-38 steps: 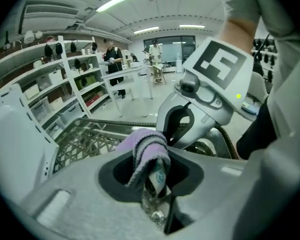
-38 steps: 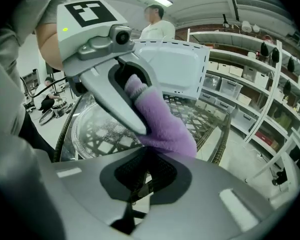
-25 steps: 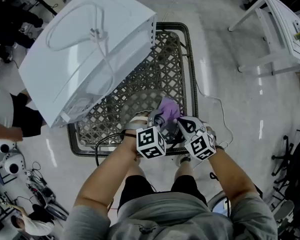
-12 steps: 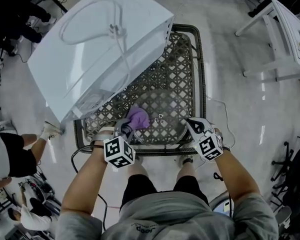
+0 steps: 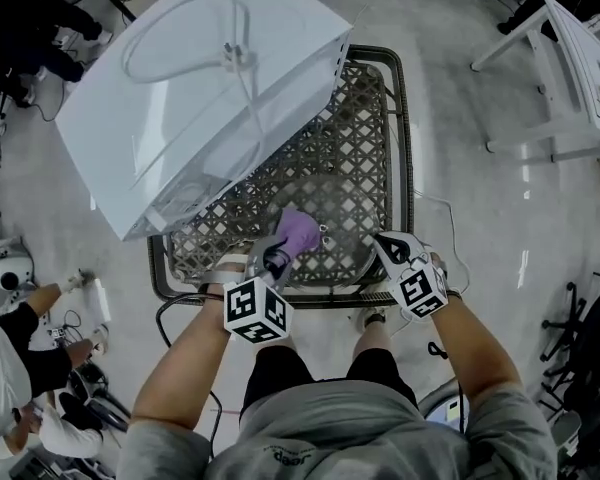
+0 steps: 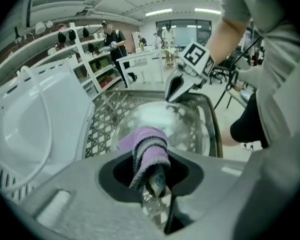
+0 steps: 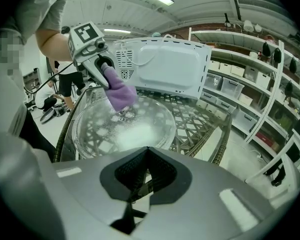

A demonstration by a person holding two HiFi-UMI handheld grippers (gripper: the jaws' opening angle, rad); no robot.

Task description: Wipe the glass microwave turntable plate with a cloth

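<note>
plate (image 7: 140,129): clear glass, white speckled film, table (image 7: 202,118) lattice showing through. left tool (image 6: 156,176) pinches purple cloth (image 7: 119,91) pressed onto plate; right tool (image 5: 385,248) clamped on plate's opposite rim.

Grippers were bunched together 1.5 s ago, now apart. Left gripper (image 5: 278,252) swung out left, then carried purple cloth (image 5: 298,230) onto glass turntable plate (image 5: 348,208), across from right gripper (image 5: 382,242).

Left gripper (image 5: 277,255) clamped, right gripper (image 5: 381,244) seemingly closed.
</note>
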